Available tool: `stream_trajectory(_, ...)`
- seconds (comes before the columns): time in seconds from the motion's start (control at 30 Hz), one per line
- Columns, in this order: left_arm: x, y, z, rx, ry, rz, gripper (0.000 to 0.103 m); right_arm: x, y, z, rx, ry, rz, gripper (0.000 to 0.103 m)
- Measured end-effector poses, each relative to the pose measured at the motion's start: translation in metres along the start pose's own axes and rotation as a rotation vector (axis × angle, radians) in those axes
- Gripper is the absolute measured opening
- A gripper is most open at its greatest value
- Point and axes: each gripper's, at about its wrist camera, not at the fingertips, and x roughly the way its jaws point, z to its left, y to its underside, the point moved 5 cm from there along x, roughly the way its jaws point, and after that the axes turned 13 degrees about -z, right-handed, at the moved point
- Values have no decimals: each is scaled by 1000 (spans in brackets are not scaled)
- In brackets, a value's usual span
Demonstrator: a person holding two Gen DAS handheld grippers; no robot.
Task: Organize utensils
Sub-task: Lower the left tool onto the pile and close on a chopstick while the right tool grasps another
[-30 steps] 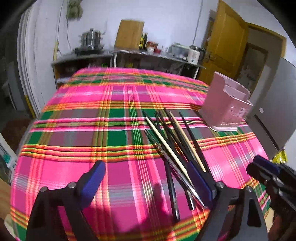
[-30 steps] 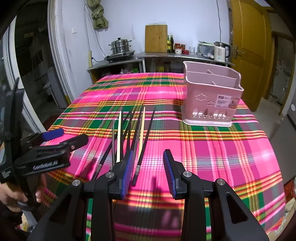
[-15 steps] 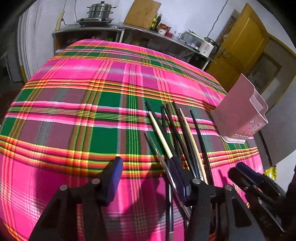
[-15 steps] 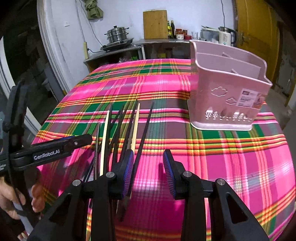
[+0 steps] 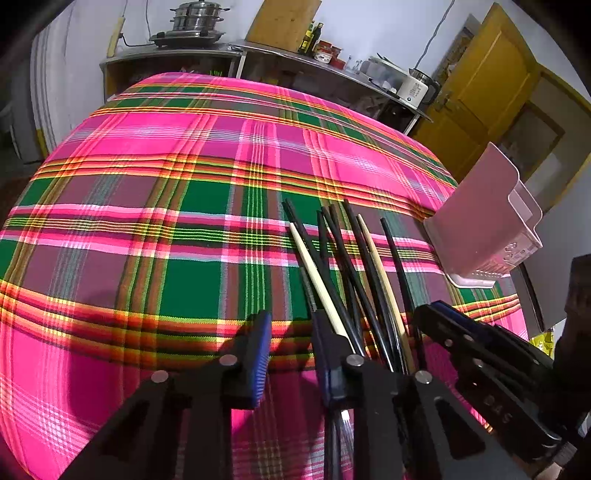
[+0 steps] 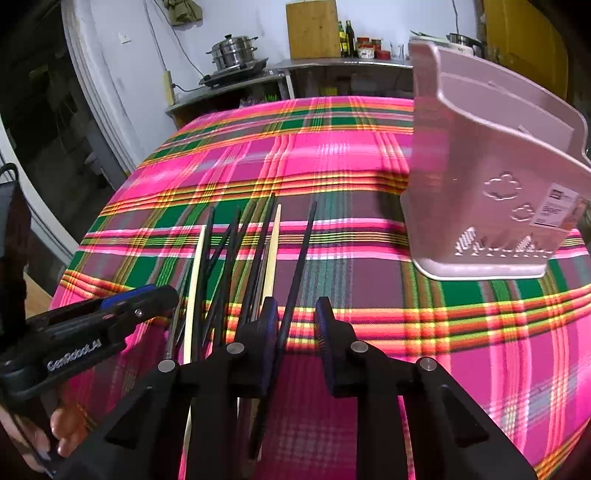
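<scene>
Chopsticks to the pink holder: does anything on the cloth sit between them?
Nothing visible does. In the right wrist view the chopsticks lie in a loose bundle on the plaid cloth, and the pink holder stands apart to their right, with only bare cloth between. The right hand-held gripper is open over the rightmost black chopstick.

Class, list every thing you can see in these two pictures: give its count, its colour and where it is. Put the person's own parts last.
chopsticks: about nine, mostly black, two pale, loose bundle on tablecloth
utensil holder: one, pink, right of chopsticks
tablecloth: one, pink-green plaid, covering table
steamer pot: one, silver, back counter
cutting board: one, wooden, against wall
kettle: one, white, counter end
door: one, yellow, right
left gripper: black, blue pads, open
right gripper: black, blue pads, open around one black chopstick
</scene>
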Motion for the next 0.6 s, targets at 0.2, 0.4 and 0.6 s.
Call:
stream_trajectory(0.2, 2, -1, -1, 6, -10, 1, 21, 12, 1, -3, 5, 8, 20, 18)
stream_trajectory(0.4, -2, 2, 0, 21, -19, 10, 21, 14, -2, -5, 5, 7, 25, 15)
stream_trajectory(0.6, -2, 6, -9, 157, -62, 3, 21, 16, -2, -5, -5, 13, 24, 15)
